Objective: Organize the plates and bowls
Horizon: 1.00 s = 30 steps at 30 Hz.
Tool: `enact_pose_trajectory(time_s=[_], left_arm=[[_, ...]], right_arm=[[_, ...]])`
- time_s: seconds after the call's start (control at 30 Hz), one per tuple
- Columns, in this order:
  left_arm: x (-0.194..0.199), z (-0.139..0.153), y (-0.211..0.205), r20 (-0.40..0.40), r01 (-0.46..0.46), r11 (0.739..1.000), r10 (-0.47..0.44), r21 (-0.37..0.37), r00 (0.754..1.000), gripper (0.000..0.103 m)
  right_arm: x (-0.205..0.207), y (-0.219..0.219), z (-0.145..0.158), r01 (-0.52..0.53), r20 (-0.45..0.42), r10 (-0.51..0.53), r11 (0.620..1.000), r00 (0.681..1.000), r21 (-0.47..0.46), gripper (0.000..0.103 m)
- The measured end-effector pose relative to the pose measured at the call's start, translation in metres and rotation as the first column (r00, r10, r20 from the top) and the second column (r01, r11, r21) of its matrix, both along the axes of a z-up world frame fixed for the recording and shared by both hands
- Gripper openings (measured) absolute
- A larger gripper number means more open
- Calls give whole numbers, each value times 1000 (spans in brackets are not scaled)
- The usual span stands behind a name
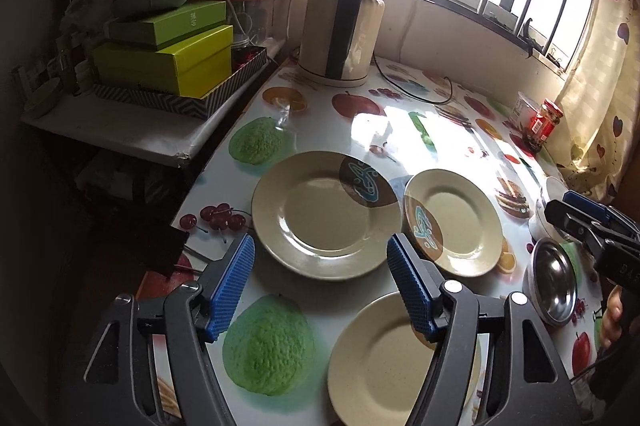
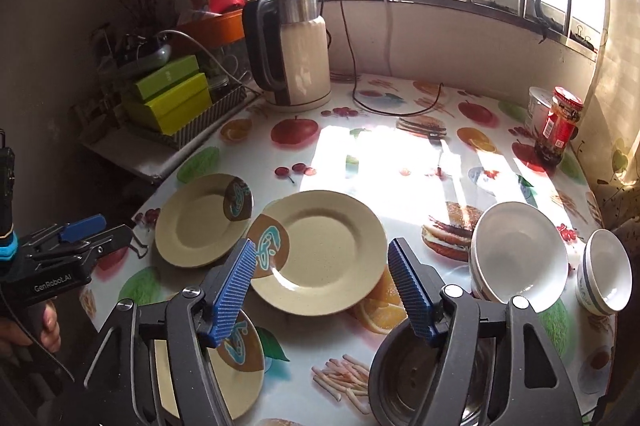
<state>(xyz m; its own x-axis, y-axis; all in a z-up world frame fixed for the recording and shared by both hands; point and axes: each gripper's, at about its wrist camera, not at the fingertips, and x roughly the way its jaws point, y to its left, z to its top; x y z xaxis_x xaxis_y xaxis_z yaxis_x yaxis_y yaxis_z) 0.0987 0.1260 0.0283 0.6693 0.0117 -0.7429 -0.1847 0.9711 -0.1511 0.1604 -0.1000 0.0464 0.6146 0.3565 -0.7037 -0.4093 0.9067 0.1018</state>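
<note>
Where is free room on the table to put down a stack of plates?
The sunlit middle of the table is bare, between the kettle, red jar and middle plate. The near edge is crowded: three plates, white bowls, steel bowl.

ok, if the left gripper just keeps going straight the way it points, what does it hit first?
Probably the large beige plate: it lies dead ahead between the open left gripper fingers. Depth is unclear, so it might pass above the rim.
</note>
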Motion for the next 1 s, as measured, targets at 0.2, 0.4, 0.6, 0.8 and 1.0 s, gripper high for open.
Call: enact_pose_trajectory(time_s=[0.2,0.4,0.6,0.8,1.0], left_arm=[[19,-13,28,-43,-29,998,27,-49,999,58],[31,-35,52,-94,-66,992,56,-112,994,51],[40,-54,65,-129,-82,985,63,-151,990,51],[46,-65,69,-139,-78,981,54,-176,989,50],[51,-77,71,-163,-85,975,52,-206,985,41]], right_arm=[[39,34,-11,-81,-109,83,996,991,29,58],[62,72,-31,-161,-191,170,985,967,59,53],[88,97,-58,-184,-275,191,982,942,51,49],[96,113,-73,-225,-295,224,974,929,29,38],[107,114,-83,-213,-323,221,975,920,62,37]])
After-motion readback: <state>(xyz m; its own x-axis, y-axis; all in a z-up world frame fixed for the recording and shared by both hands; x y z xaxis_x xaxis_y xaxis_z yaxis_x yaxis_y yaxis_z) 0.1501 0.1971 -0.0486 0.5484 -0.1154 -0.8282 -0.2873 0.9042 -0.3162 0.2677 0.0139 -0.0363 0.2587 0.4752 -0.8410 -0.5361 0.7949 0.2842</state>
